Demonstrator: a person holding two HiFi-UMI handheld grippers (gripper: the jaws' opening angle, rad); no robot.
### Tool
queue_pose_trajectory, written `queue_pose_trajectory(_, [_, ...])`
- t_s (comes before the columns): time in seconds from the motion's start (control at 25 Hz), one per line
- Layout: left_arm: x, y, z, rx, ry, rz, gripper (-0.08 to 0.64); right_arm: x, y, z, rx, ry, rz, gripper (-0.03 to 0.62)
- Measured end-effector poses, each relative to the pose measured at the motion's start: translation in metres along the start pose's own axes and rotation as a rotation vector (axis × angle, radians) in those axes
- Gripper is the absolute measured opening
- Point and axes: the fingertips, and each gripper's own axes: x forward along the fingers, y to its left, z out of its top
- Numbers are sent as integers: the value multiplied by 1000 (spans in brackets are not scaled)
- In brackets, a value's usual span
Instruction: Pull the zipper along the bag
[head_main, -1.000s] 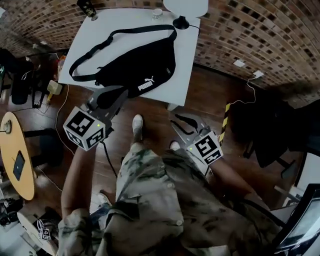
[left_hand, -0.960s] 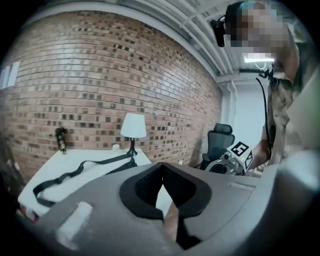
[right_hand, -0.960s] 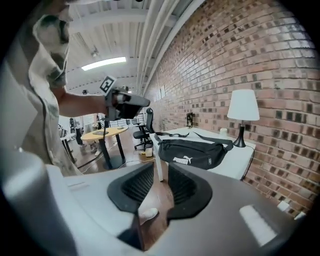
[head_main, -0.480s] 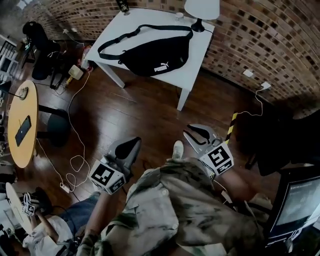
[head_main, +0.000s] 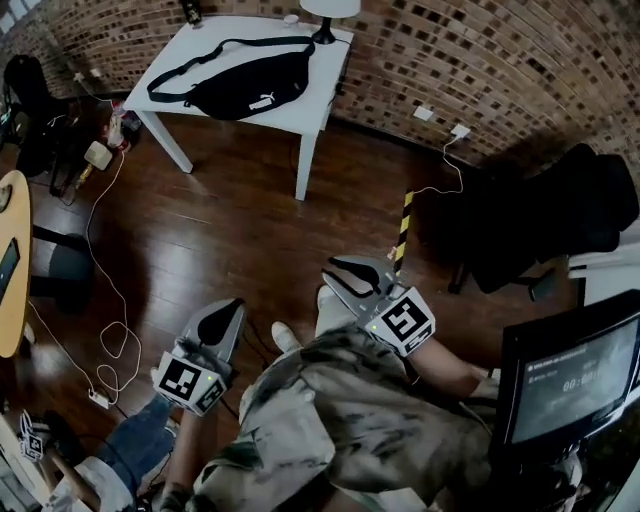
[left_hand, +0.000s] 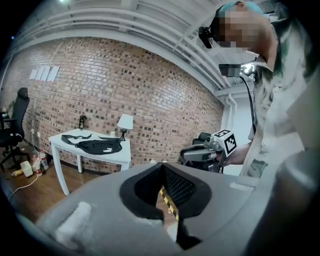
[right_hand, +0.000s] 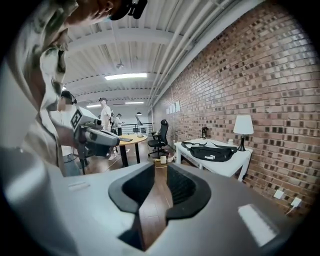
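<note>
A black waist bag (head_main: 240, 88) with a white logo lies on the white table (head_main: 305, 112) far off at the top left, its strap looped behind it. Both grippers hang near the person's body, well away from it, over the wooden floor. My left gripper (head_main: 224, 313) is shut with nothing in it; its tips meet in its own view (left_hand: 162, 167), where the bag (left_hand: 99, 146) is small and distant. My right gripper (head_main: 343, 277) stands a little open and empty, with floor showing through the gap (right_hand: 160, 167). The bag (right_hand: 215, 152) lies far ahead and to the right.
A lamp (head_main: 325, 12) stands at the table's far edge. A round wooden table (head_main: 10, 260) and floor cables (head_main: 105, 300) are at left. Yellow-black tape (head_main: 402, 225), a black chair (head_main: 575, 210) and a monitor (head_main: 570, 380) are at right. People stand far back (right_hand: 105, 120).
The person has backed away from the table, so the bag is now far off. The left gripper dropped from the table's front edge to beside the body. Neither gripper holds anything.
</note>
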Motion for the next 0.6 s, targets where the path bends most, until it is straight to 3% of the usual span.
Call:
queue_pose_trajectory(0.24, [-4, -61, -6, -15, -4, -3, 2, -61, 17, -2, -63, -58, 11, 84])
queue_pose_trajectory(0.6, [44, -159, 4, 0, -43, -47, 2, -157, 9, -19, -79, -90, 12, 89])
